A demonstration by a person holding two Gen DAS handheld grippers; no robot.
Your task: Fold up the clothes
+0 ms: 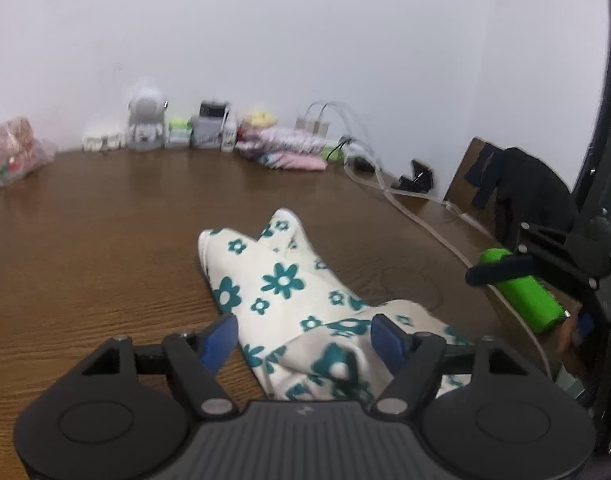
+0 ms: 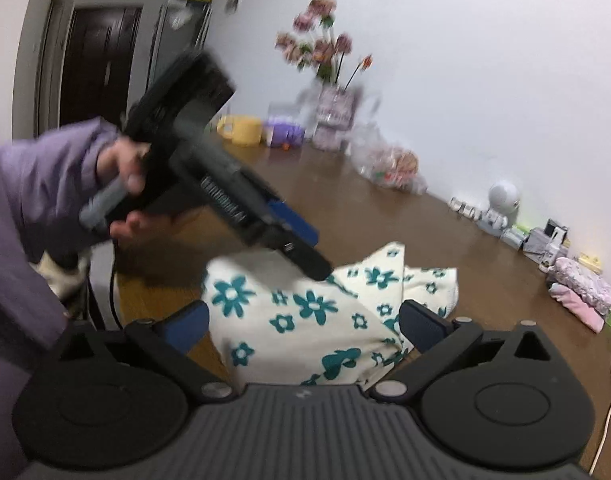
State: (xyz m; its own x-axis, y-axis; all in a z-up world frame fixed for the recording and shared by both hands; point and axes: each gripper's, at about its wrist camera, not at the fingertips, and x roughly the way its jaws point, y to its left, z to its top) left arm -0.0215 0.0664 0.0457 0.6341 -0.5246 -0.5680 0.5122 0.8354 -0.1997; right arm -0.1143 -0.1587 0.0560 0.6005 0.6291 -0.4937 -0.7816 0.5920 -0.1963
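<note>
A white garment with teal flowers (image 1: 281, 280) lies bunched on the brown wooden table (image 1: 105, 240). My left gripper (image 1: 305, 336) stands open over its near end. The left blue pad (image 1: 221, 338) is off the cloth's edge and the right pad is above the fabric, neither pressing on it. In the right wrist view the same garment (image 2: 305, 320) lies below my right gripper (image 2: 305, 324), whose jaws are wide open and grip nothing. A hand in a purple sleeve (image 2: 45, 176) holds the left gripper (image 2: 305, 244) just above the garment's far side. The right gripper (image 1: 545, 268), with its green handle, shows at the right edge.
Along the wall stand a white astronaut figure (image 1: 145, 120), small boxes, folded pink clothes (image 1: 285, 148) and white cables (image 1: 385, 188). A plastic bag (image 2: 389, 164), a vase of flowers (image 2: 329, 80) and a yellow container (image 2: 241, 128) sit farther along. A dark jacket (image 1: 529, 192) hangs beyond the table's right edge.
</note>
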